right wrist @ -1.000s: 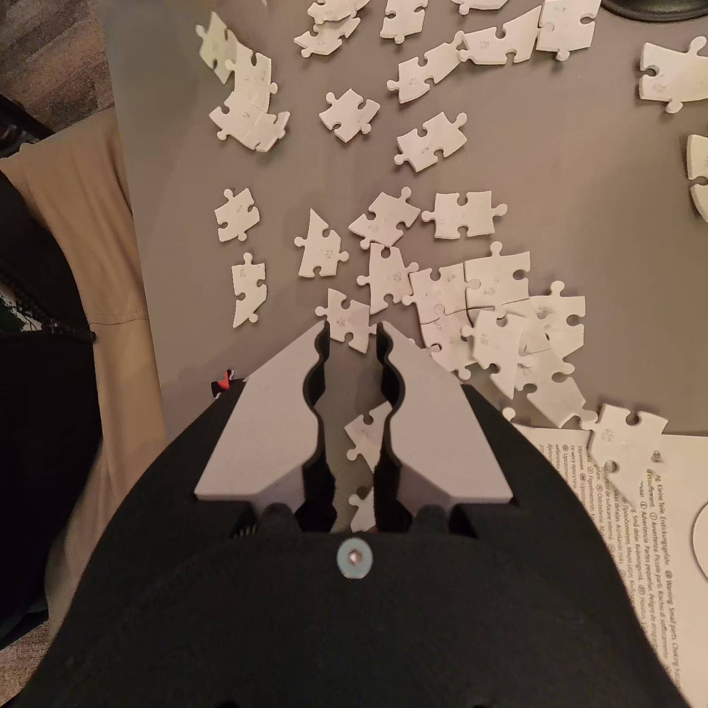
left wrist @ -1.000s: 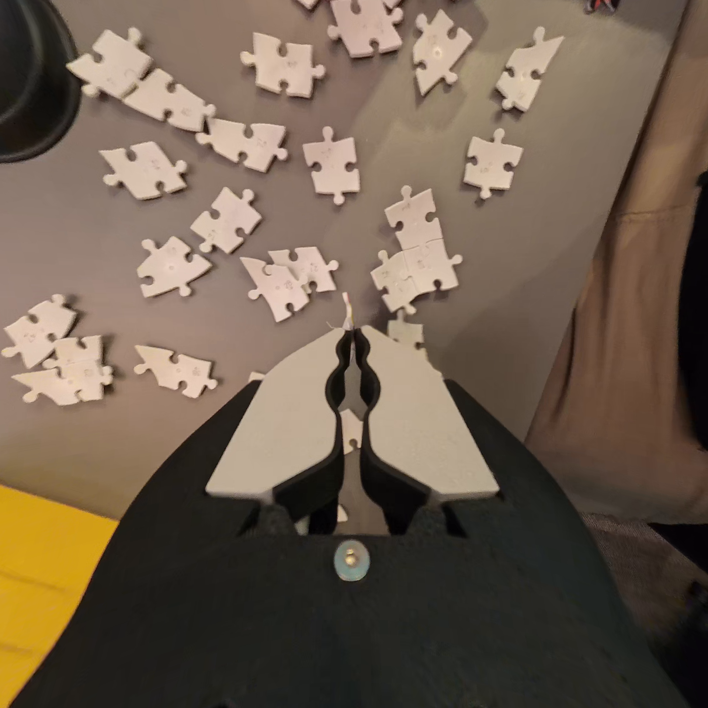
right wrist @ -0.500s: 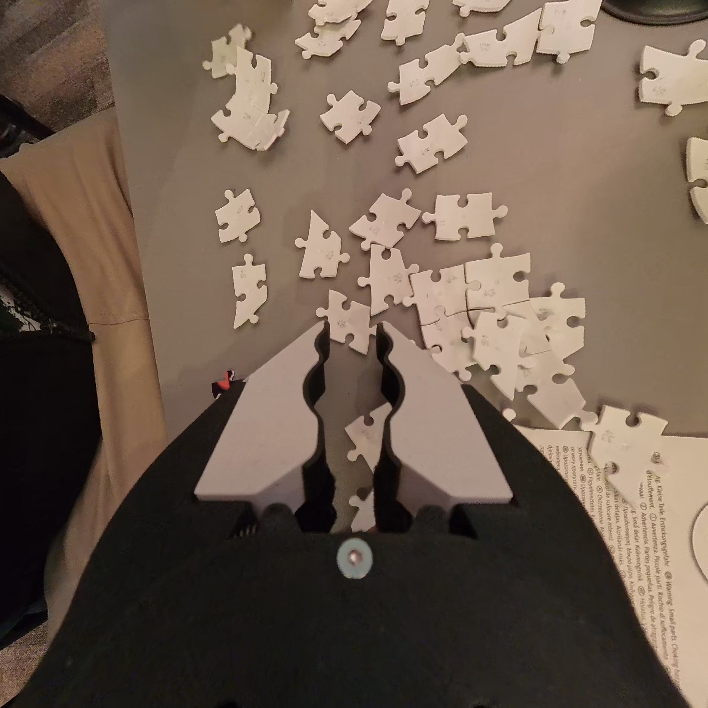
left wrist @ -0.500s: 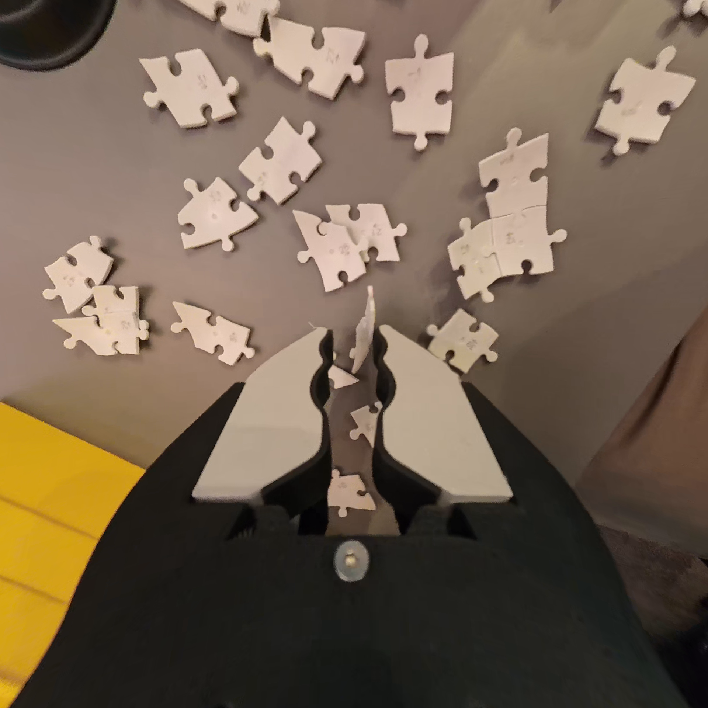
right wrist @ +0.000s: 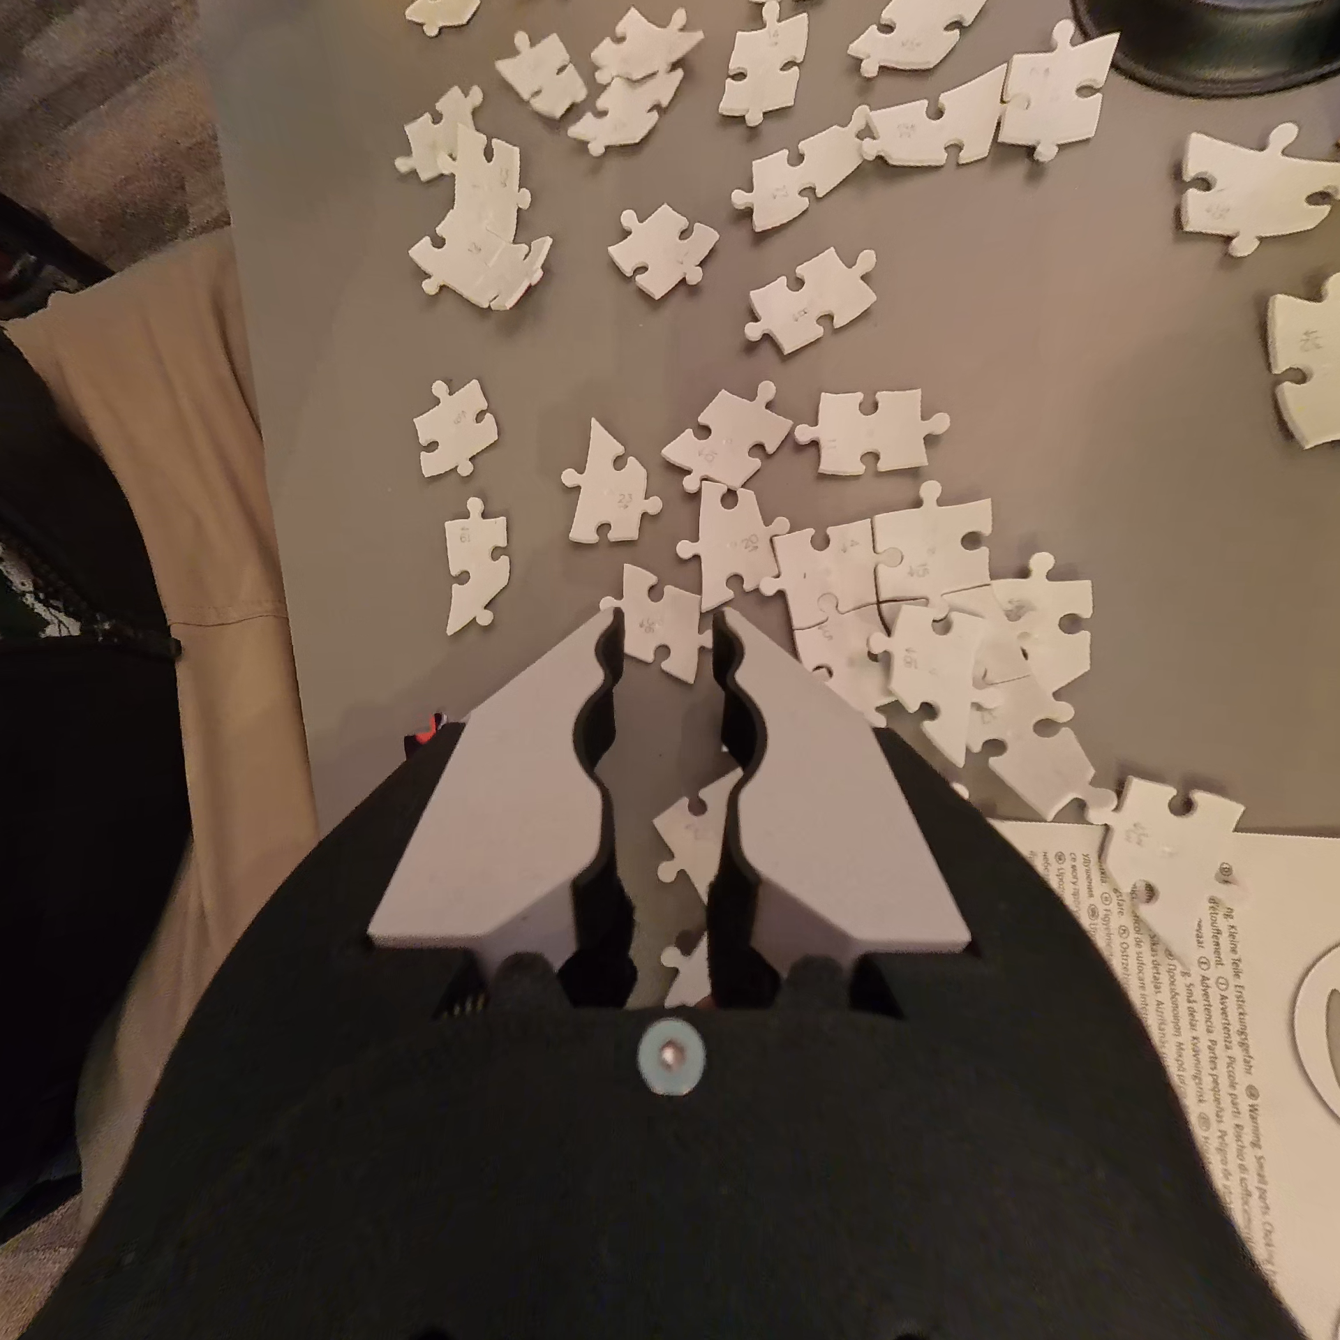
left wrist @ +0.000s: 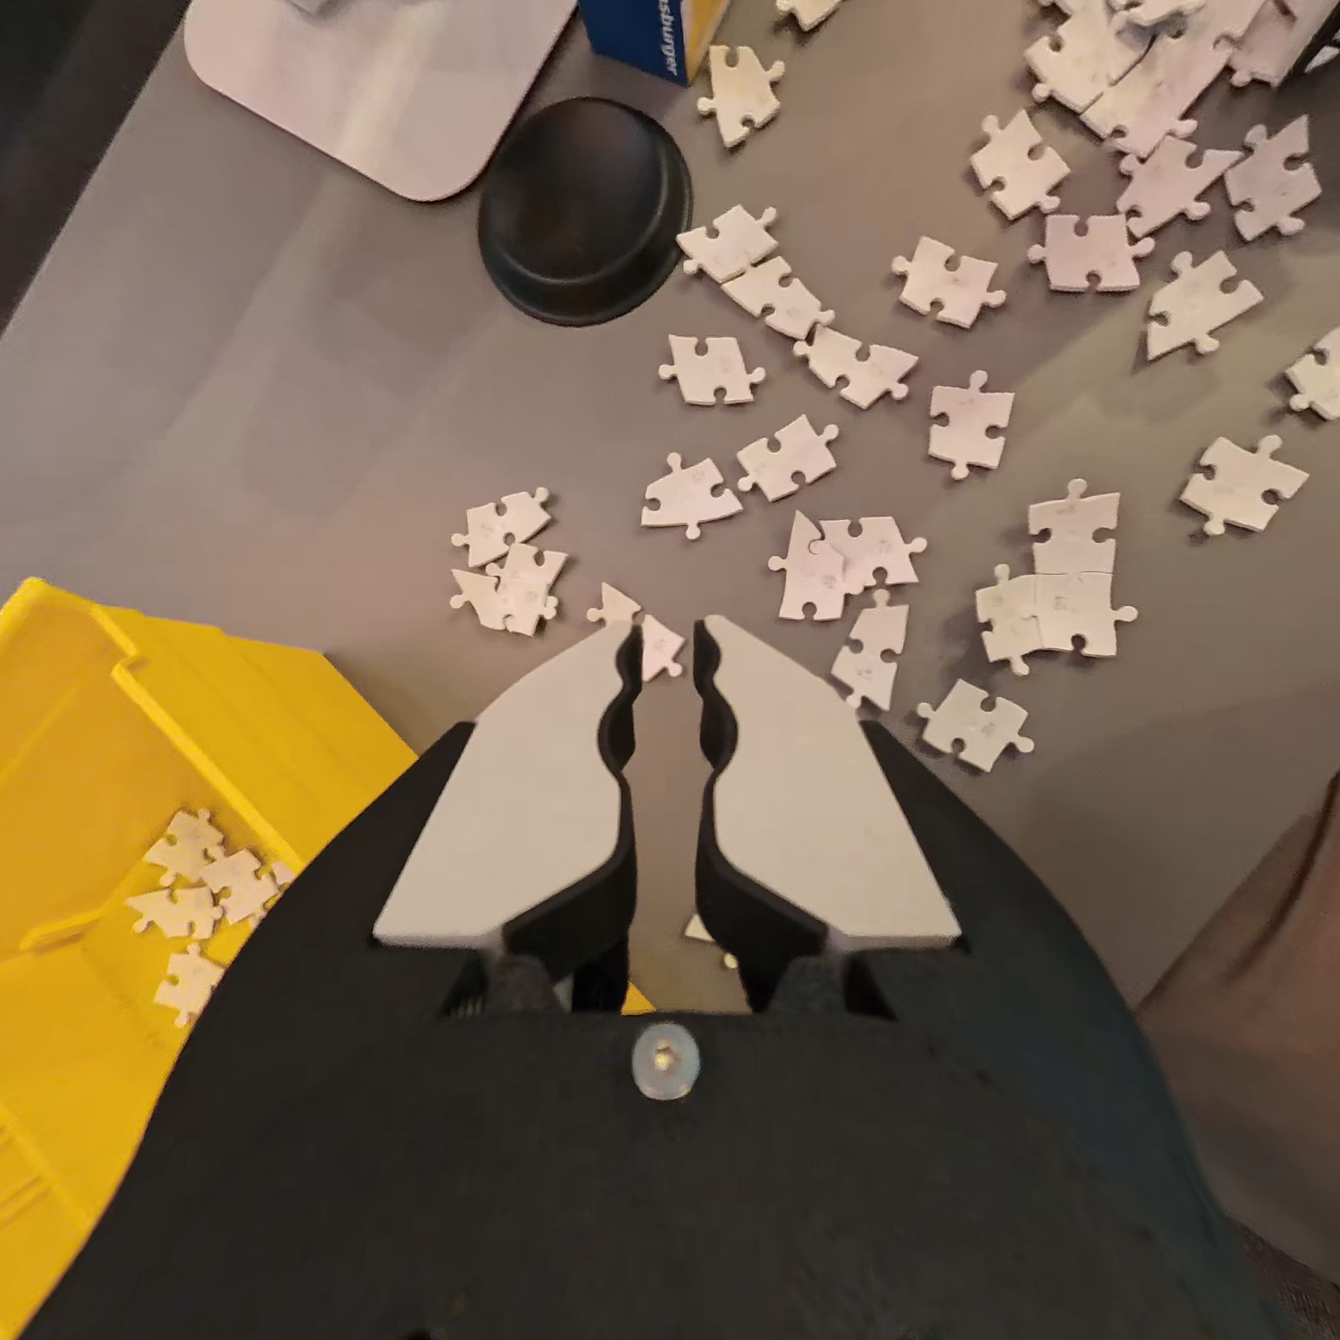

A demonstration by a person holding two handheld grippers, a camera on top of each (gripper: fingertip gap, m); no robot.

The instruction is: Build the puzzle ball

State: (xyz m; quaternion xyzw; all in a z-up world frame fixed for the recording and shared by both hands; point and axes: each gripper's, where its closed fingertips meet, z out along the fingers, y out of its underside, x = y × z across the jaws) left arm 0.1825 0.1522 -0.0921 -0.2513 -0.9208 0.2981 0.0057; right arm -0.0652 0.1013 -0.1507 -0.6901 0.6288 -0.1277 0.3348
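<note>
Many white puzzle pieces lie scattered on the grey table. My left gripper is open by a narrow gap and empty, held above the table. One small piece shows just past its tips. A long piece lies to the right of it, and a joined group of three pieces farther right. My right gripper is open and empty, held above a single piece. A joined group lies to its right. Another piece shows between its fingers, on the table below.
A yellow bin with several pieces stands at the left. A black round stand, a white pad and a blue box are at the back. A printed sheet lies right. A person's beige trousers border the table edge. Across from one pair of fingers to the other is roughly 25 centimeters.
My left gripper was shut on a piece held on edge, then opened and let it drop onto the table. It has pulled back and swung left. The right gripper has not moved.
</note>
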